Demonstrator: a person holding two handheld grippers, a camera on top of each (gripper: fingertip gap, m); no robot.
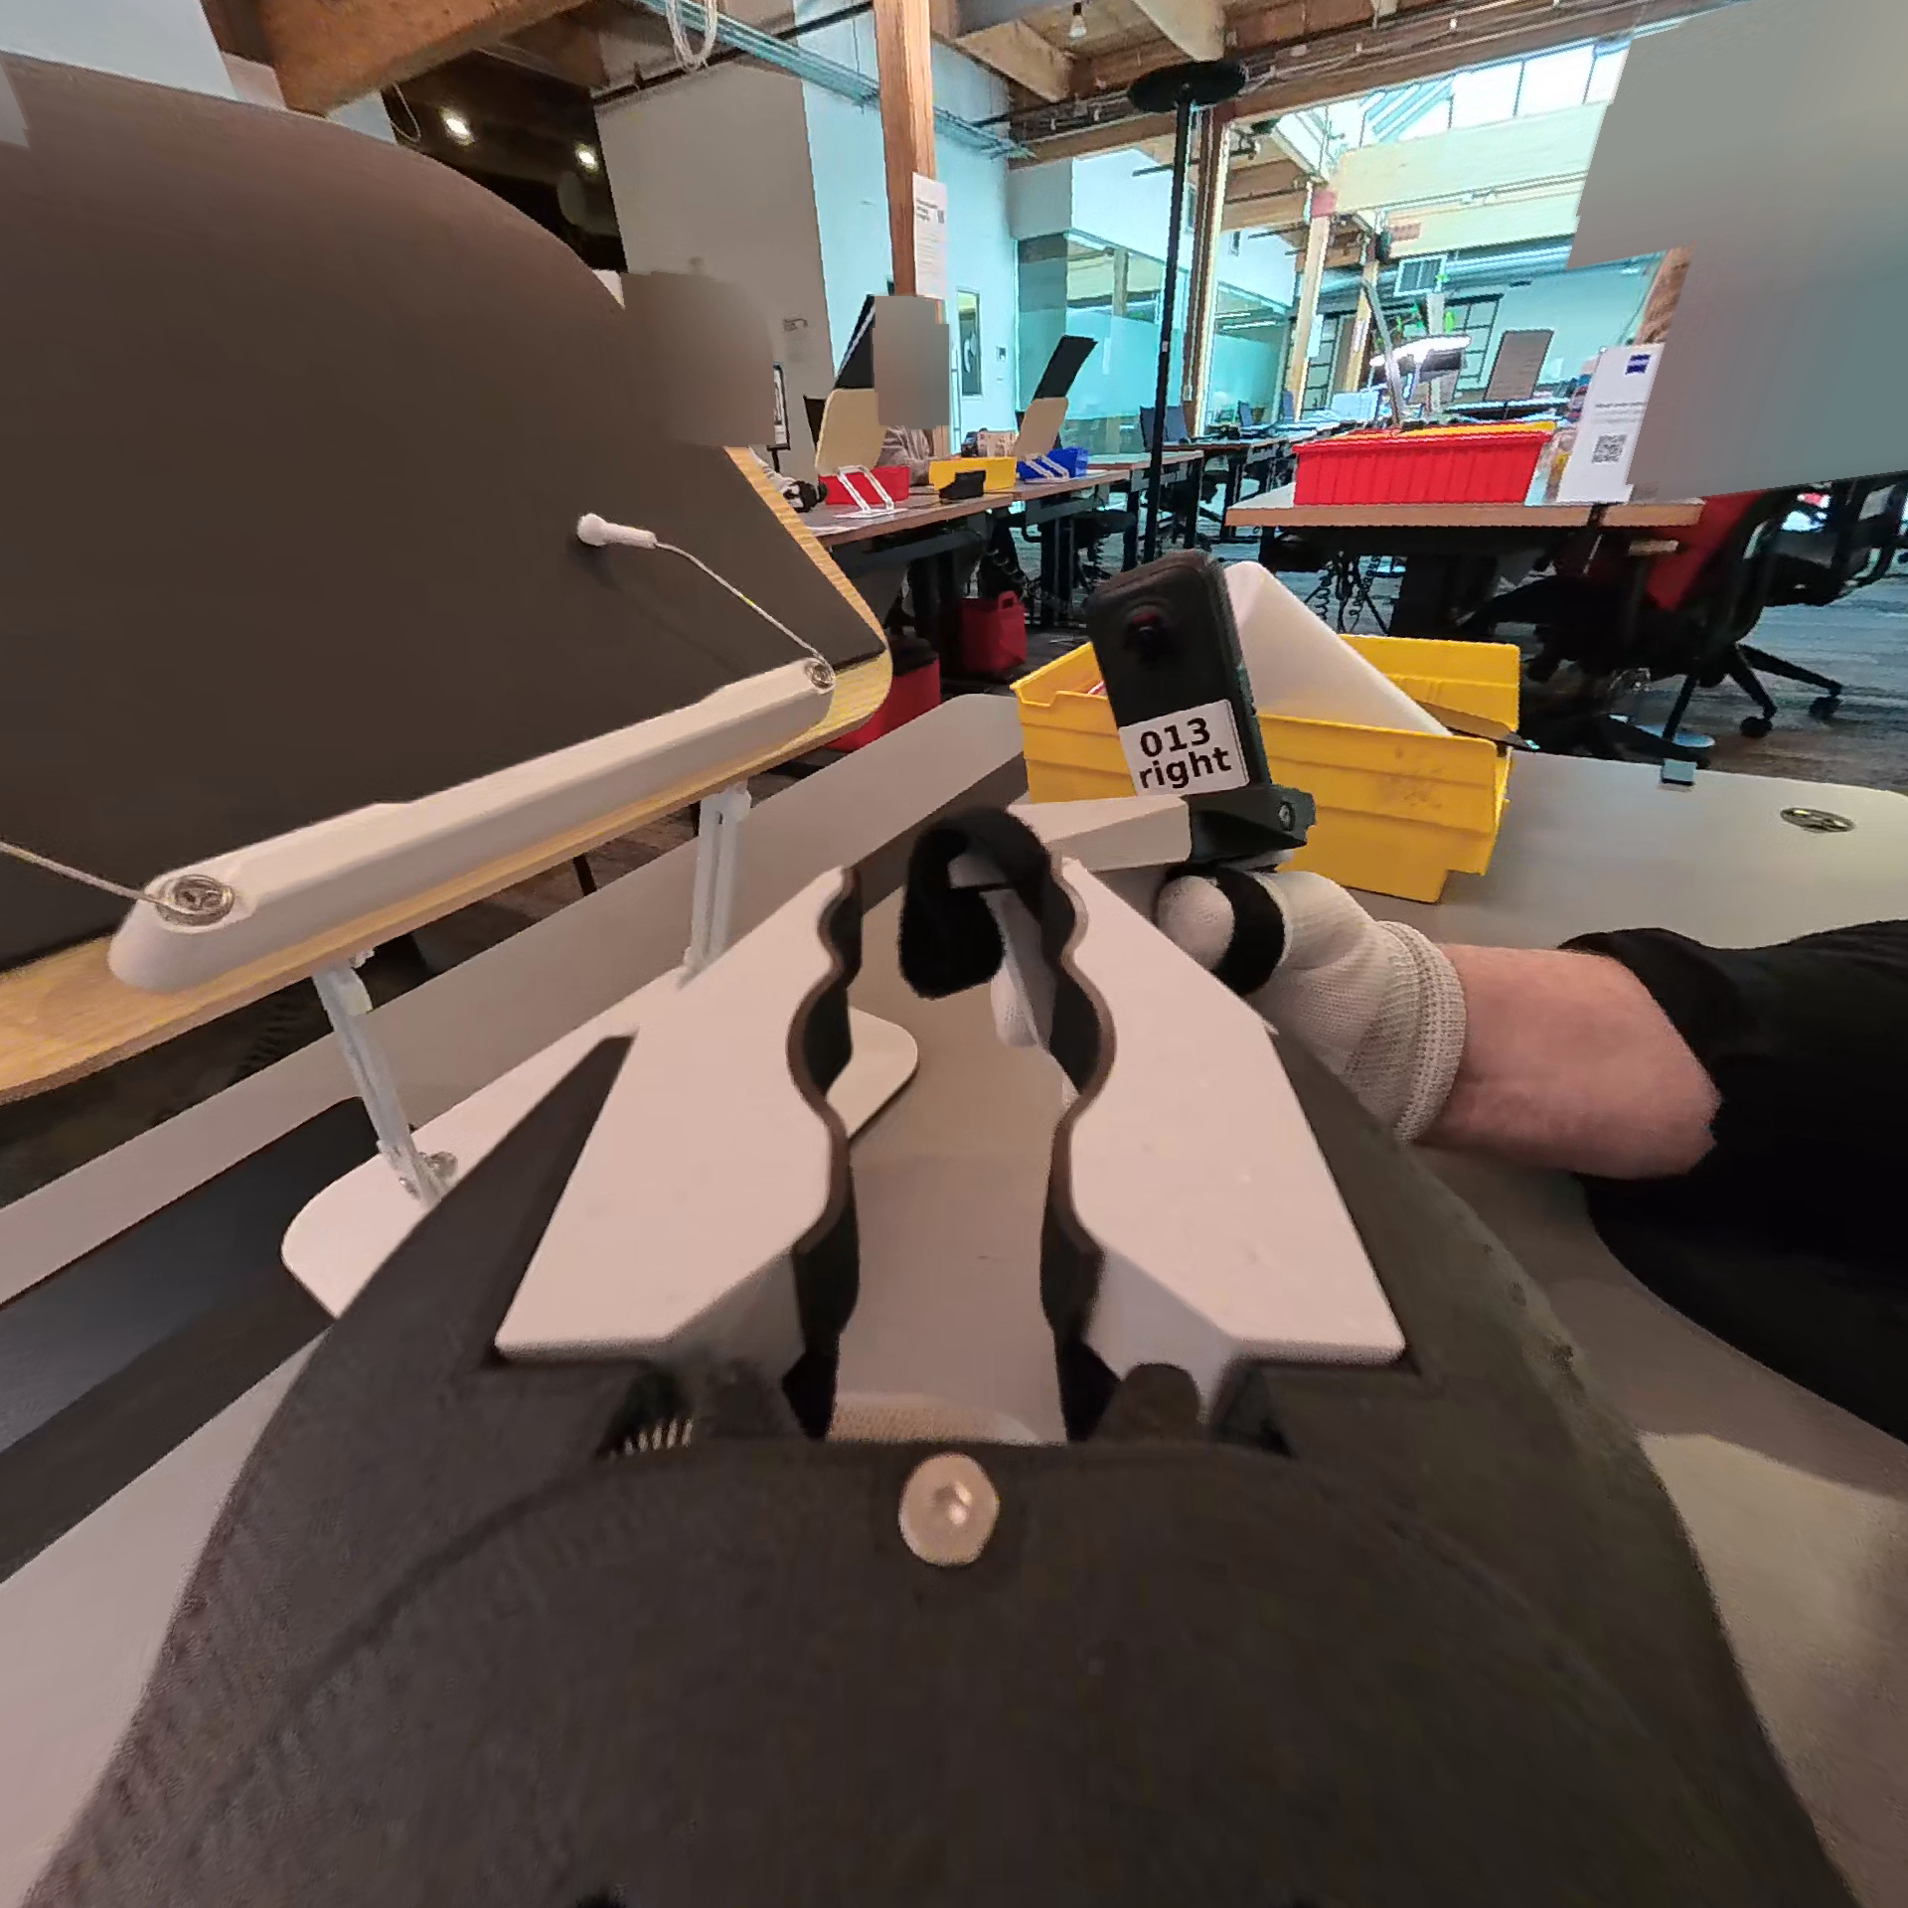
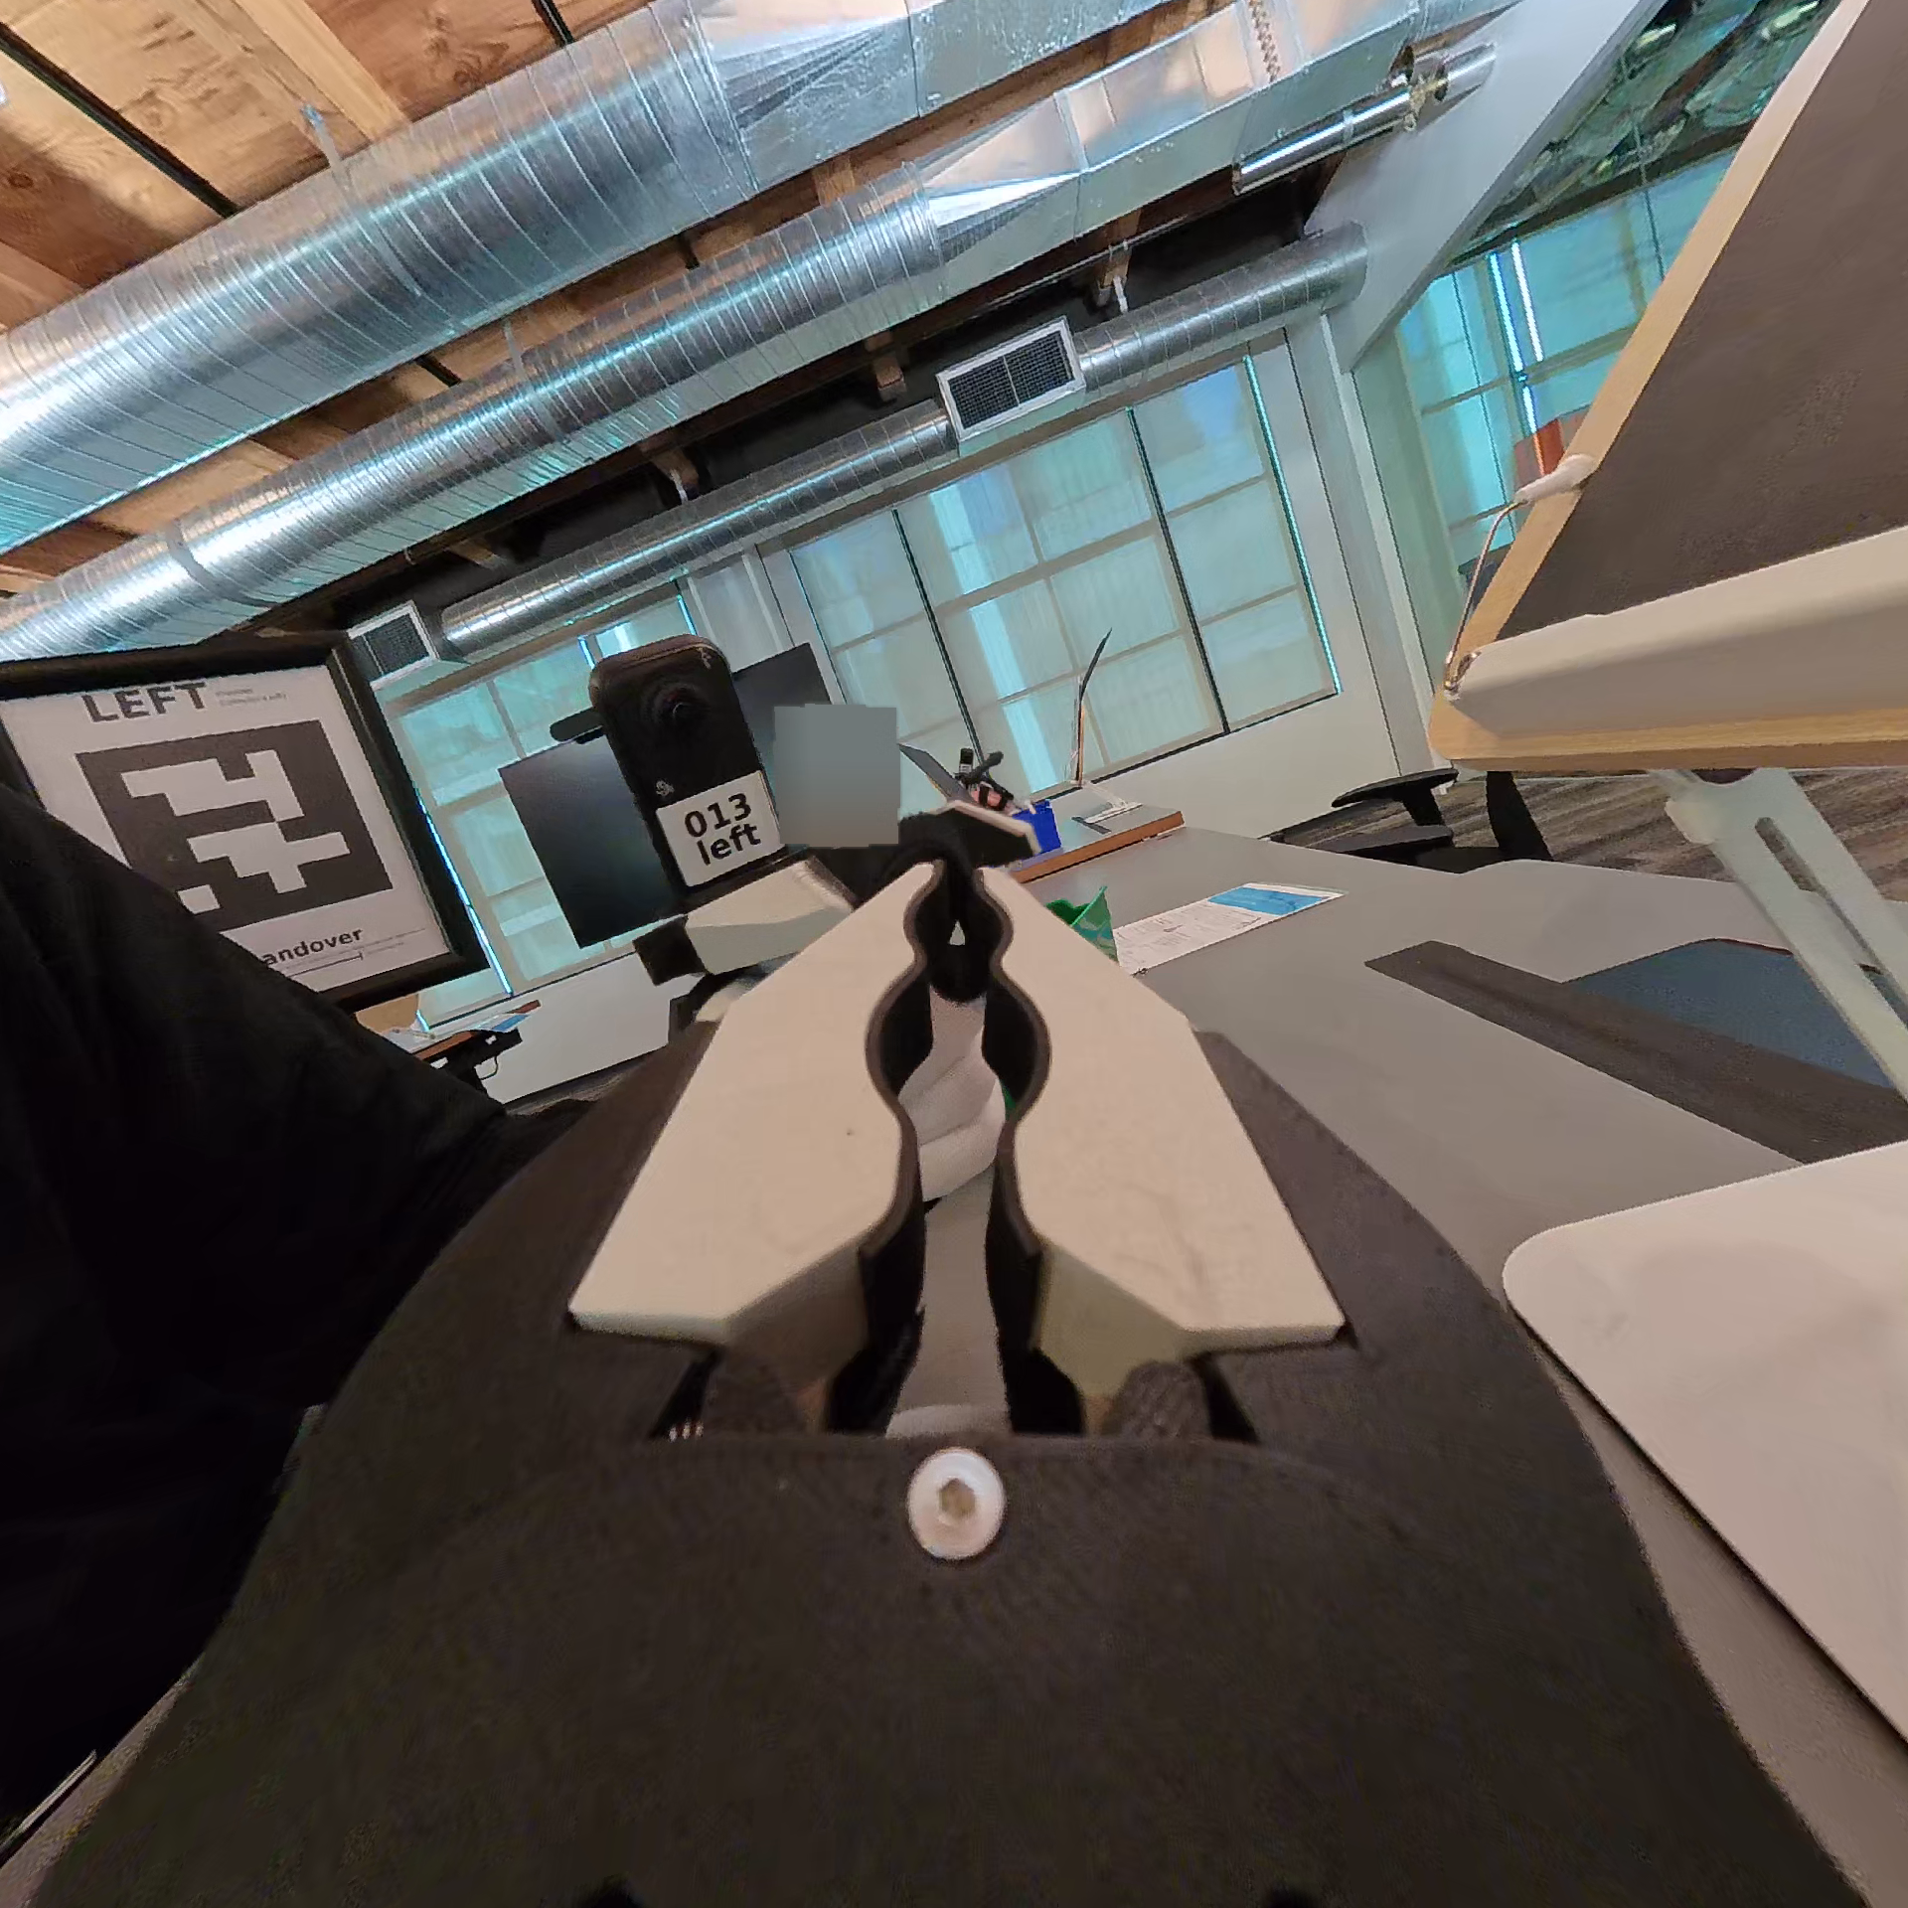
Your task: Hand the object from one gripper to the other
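A black strap loop [image 1: 929, 929] hangs in the air over the grey table [image 1: 1755, 826]. My right gripper [image 1: 981, 909] comes in from the right, held by a white-gloved hand [image 1: 1342, 991], and pinches the strap. In the right wrist view my right gripper [image 2: 958, 878] is shut on the strap [image 2: 955, 960]. My left gripper [image 1: 955, 888] is open, with its fingertips on either side of the strap. I cannot tell if they touch it. The left gripper [image 2: 934, 852] also shows in the right wrist view, just beyond the right one's tips.
A tilted dark board [image 1: 413, 516] on a white stand with a base plate [image 1: 867, 1063] stands close on the left. A yellow bin [image 1: 1394, 764] sits behind the grippers. A red bin [image 1: 1414, 465] is on a far table. A framed marker sign [image 2: 227, 816] stands behind. My two grippers' fingertips are within a few centimetres of each other.
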